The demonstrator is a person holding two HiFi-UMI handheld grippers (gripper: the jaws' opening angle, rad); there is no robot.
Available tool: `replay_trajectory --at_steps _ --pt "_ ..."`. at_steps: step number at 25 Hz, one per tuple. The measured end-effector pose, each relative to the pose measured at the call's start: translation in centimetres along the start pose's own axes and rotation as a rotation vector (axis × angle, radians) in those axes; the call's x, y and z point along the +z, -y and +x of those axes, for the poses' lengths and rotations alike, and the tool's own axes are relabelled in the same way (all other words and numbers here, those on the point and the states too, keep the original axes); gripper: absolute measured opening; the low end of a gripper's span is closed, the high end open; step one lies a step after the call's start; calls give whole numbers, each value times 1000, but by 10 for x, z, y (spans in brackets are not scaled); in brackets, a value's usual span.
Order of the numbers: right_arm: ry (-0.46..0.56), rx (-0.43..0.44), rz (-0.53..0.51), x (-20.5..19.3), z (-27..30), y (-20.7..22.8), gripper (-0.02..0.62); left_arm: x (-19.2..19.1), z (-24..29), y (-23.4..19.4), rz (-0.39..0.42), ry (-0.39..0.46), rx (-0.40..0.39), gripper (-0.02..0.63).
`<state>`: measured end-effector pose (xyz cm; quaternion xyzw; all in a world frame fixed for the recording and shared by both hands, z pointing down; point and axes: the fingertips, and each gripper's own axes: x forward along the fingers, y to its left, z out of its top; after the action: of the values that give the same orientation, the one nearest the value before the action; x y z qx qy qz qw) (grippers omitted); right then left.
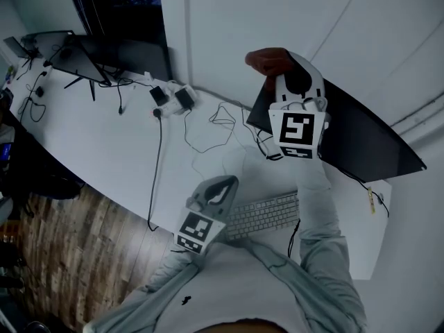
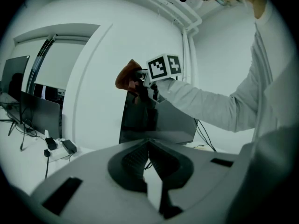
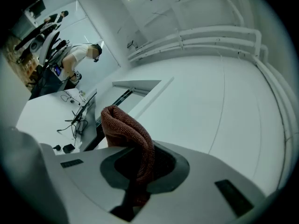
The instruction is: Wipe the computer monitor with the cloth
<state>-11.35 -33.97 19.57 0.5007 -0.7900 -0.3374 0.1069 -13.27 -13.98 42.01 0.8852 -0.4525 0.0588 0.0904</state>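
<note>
Pinched between the jaws of the right gripper (image 3: pixel 139 171), the rust-red cloth (image 3: pixel 122 127) stands up in a fold at the upper corner of the monitor (image 1: pixel 361 141), seemingly against the edge of the dark screen. The left gripper (image 2: pixel 148 157) has its jaws together at the tips, holding nothing, low by the keyboard (image 1: pixel 263 215). To wipe well, I judge: lay the fold flat on the glass, press lightly so the screen does not rock back, and sweep in overlapping passes without loosening the pinch.

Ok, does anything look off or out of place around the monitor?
Nothing damaged or spilled. Only a loose tangle of cables lies on the desk beside the monitor. The cloth is clamped in the right hand-held gripper at the monitor's top corner.
</note>
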Motion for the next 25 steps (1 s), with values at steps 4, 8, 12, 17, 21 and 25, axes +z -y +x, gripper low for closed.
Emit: replay_trajectory --at_steps 4,8,12,17,21,25 --pt "5 -18 -21 -3 2 0 38 -1 1 -8 -8 -2 9 20" --pt "10 -31 -32 -8 1 -1 38 0 2 -13 -10 -4 13 20" --pt "13 -40 -45 -14 -2 -6 37 -3 3 -16 -10 0 13 20" --pt "-21 -35 -66 -29 -5 -11 37 -4 2 -22 -9 -5 13 20" --pt "-48 -32 -61 -41 -6 -15 37 -5 3 -28 -9 -12 12 20" --pt "-69 -31 -58 -53 -9 -25 37 -10 2 -33 -9 -17 7 21"
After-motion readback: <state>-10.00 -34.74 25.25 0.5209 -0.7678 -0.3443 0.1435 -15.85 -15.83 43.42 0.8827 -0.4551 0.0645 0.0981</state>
